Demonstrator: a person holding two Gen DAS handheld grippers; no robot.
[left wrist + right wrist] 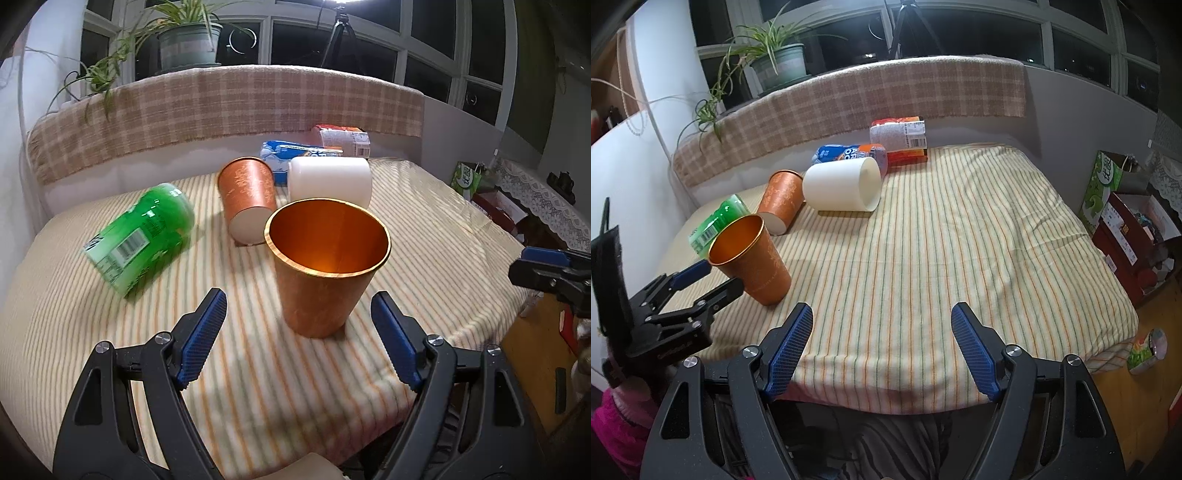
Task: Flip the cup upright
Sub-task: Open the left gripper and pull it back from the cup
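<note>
An orange metal cup (325, 273) stands upright on the striped cloth, mouth up; it also shows in the right wrist view (753, 258). My left gripper (299, 314) is open, its blue pads just in front of the cup on either side, not touching it. A second orange cup (247, 201) lies on its side behind it, base toward me. A white cup (330, 181) also lies on its side. My right gripper (882, 328) is open and empty over the near edge of the cloth, well right of the cups. It shows at the right edge of the left wrist view (554, 273).
A green can (144, 240) lies on its side at the left. A blue packet (846, 153) and an orange-grey packet (901, 138) lie at the back by the plaid-covered ledge (221, 107). A potted plant (188, 44) stands above. Boxes (1126, 221) sit on the floor at the right.
</note>
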